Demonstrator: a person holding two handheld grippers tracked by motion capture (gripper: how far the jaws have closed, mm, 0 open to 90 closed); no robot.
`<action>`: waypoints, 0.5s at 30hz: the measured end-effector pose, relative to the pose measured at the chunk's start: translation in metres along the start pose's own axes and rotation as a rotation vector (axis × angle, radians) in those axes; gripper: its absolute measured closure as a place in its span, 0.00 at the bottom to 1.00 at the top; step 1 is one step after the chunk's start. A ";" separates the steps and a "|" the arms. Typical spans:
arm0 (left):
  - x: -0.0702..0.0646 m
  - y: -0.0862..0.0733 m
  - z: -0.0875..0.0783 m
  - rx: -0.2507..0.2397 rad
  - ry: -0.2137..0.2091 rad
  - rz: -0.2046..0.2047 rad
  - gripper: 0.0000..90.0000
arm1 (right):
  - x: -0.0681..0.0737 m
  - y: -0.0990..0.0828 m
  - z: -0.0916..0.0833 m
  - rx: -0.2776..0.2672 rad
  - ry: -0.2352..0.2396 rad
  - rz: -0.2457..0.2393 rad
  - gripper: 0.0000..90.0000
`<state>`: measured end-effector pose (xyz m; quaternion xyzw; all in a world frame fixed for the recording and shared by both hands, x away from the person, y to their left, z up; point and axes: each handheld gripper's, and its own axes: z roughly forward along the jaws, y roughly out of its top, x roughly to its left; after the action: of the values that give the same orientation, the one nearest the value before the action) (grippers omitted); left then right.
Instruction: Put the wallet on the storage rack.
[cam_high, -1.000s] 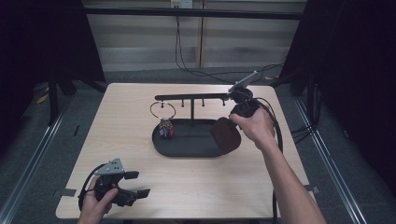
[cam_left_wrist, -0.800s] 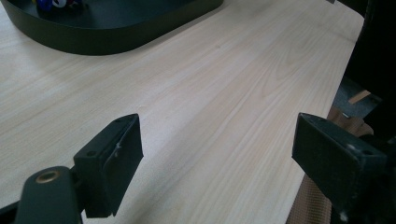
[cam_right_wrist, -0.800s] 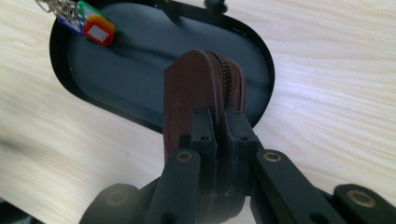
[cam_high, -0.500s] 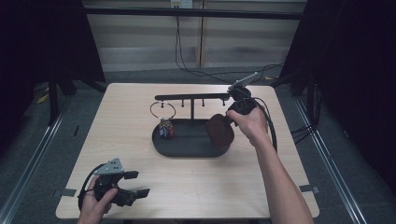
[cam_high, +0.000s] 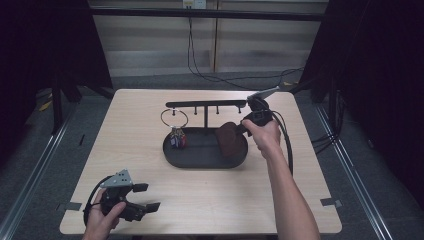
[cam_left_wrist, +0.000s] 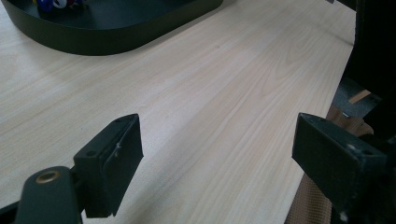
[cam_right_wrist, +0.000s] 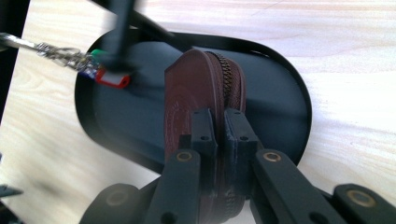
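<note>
At the near left corner of the pale, fine-grained wooden table (cam_high: 150, 150), the left gripper (cam_high: 137, 199) rests in the person's left hand (cam_high: 102, 217), its matte black jaws standing wide apart with only bare wood between them. In the left gripper view the table's edge runs close on the right, with dark floor beyond it.

Toward the middle sits a smooth black oval tray (cam_high: 200, 161) with a low raised rim. A thin post rises from it and carries a slim black rail (cam_high: 205, 104) with short pegs. A metal key ring (cam_high: 174, 118) hangs at the rail's left end, with a small colourful charm (cam_high: 177, 140) below it at the tray's left.

At the tray's right end, a brown coin pouch (cam_right_wrist: 201, 88) stands on edge, rounded, leathery and finely ribbed, with a metal zip along its rim. The right gripper (cam_right_wrist: 219, 123) pinches it narrowly across the zip edge.

Broad bare wood lies in front of the tray. Black curtains flank the table, grey floor and metal rails surround it, and cables trail behind.
</note>
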<state>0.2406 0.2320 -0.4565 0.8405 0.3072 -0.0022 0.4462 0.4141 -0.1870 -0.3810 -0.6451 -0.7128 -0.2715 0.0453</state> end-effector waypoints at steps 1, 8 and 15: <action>0.000 0.000 0.000 -0.002 0.001 -0.001 0.18 | -0.002 0.000 0.002 -0.005 0.000 0.006 0.93; 0.000 0.000 0.000 0.002 0.002 0.004 0.18 | -0.016 -0.004 0.020 -0.015 0.016 0.041 0.93; 0.001 0.000 0.000 0.001 0.002 0.000 0.18 | -0.021 -0.006 0.036 -0.019 0.027 0.063 0.92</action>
<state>0.2410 0.2323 -0.4565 0.8409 0.3077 -0.0014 0.4452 0.4223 -0.1895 -0.4221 -0.6641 -0.6888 -0.2851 0.0572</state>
